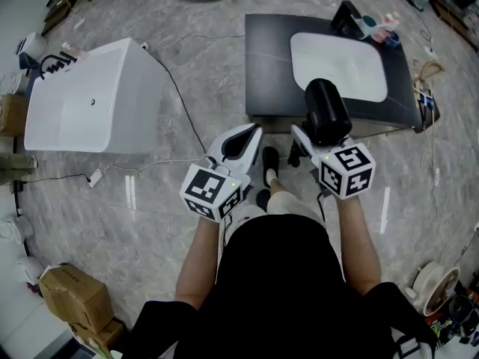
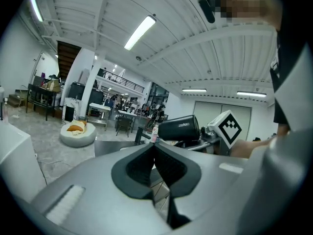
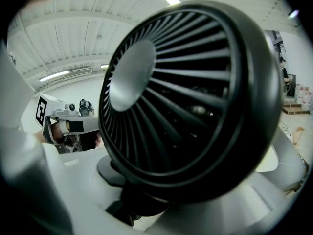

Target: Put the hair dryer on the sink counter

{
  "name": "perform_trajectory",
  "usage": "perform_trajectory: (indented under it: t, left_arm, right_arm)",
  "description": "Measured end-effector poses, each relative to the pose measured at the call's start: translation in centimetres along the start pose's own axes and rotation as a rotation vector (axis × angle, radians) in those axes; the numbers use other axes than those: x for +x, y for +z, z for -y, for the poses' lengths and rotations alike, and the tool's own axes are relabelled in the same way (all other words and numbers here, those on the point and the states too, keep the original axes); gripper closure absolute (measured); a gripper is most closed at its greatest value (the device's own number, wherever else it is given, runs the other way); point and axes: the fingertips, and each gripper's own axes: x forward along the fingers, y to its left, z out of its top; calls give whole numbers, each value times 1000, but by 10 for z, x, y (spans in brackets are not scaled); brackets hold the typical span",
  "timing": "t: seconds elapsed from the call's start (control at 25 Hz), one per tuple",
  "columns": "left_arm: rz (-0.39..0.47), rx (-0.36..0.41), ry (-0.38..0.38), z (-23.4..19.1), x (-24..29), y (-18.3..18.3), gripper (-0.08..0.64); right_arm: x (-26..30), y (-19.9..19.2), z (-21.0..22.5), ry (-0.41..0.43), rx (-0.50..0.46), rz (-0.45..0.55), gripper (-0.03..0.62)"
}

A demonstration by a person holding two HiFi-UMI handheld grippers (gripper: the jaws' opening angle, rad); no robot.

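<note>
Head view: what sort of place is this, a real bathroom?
Probably a large workshop hall with a bathroom mock-up. A bathtub and a sink counter stand free on open floor, a cardboard box lies nearby, and a strip light hangs under a high ceiling.

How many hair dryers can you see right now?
1. The hair dryer is clamped in the right gripper, in the head view overlapping the counter's near edge. The left gripper is shut and empty. No other shows, though the counter's cluttered far corner is unclear.
</note>
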Motion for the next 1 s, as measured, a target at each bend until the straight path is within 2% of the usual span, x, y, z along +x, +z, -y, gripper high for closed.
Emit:
perform_trajectory:
  t: [0.52, 0.76, 1.0]
  left_arm:
    - [-78, -9, 14, -60, 82, 19, 561]
    - [-109, -18, 25, -80, 114, 21, 561]
    - [-105, -28, 51, -101, 138, 22, 561]
  right_arm:
    - [90, 14, 67, 42, 58, -105, 396]
    - [122, 3, 100, 47, 95, -172, 396]
    - [152, -11, 125, 45, 98, -237, 396]
